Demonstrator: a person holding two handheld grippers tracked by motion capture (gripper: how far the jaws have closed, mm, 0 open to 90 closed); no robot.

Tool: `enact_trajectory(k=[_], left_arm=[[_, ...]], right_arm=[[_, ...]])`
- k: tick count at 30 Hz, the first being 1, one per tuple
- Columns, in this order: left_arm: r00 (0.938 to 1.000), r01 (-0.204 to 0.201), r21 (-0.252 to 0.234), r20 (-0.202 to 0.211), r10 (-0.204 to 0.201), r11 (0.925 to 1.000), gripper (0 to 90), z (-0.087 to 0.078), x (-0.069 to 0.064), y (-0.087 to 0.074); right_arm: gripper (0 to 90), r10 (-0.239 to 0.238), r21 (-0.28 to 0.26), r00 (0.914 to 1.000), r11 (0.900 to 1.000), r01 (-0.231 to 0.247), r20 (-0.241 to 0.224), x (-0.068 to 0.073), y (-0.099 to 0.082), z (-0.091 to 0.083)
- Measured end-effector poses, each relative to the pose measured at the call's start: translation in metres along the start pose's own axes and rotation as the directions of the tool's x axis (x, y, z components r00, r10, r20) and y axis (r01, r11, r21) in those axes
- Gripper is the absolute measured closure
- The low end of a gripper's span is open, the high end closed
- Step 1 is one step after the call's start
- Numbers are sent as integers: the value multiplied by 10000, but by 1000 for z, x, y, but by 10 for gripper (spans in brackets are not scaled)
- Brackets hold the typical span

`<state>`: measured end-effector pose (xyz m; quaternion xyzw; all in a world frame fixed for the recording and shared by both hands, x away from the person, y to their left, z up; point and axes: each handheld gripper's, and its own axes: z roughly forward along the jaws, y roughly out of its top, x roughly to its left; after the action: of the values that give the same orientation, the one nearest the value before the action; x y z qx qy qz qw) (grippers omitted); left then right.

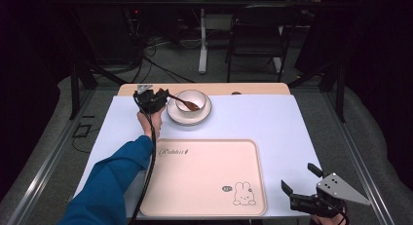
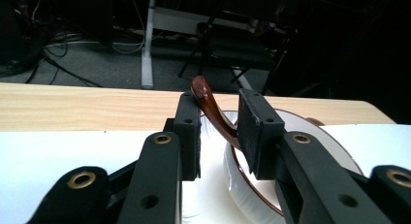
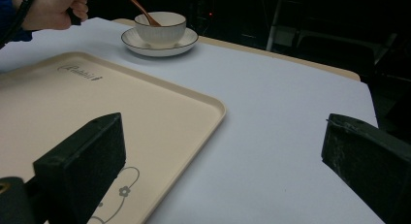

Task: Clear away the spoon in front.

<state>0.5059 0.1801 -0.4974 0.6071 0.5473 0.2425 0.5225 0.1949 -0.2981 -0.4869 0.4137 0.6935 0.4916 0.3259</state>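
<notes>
A white bowl (image 1: 191, 96) stands on a white saucer (image 1: 206, 116) at the far side of the table, with a brown spoon (image 1: 188, 104) leaning in it. My left gripper (image 1: 163, 95) is just left of the bowl, at the spoon's handle. In the left gripper view the spoon handle (image 2: 212, 111) slants up between the jaws of my left gripper (image 2: 218, 118); a gap still shows beside it, so the jaws are open. My right gripper (image 1: 298, 177) rests open at the near right corner with nothing between its jaws; from there the bowl (image 3: 160, 28) shows far off.
A large beige tray (image 1: 204, 178) with a rabbit print lies near the front edge on a white mat (image 1: 263, 120). Tray (image 3: 102, 103) lies left of my right gripper (image 3: 224, 133). A chair (image 1: 258, 35) and desk legs stand beyond the table.
</notes>
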Motion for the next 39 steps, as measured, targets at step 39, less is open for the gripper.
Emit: enact_trajectory(k=[39], left_arm=[[9622,-1204,-380,2415,1260,9920,844,-47,-3,46]], right_arm=[[10,-57,-41,10000,10000,57,6,0,0,0]])
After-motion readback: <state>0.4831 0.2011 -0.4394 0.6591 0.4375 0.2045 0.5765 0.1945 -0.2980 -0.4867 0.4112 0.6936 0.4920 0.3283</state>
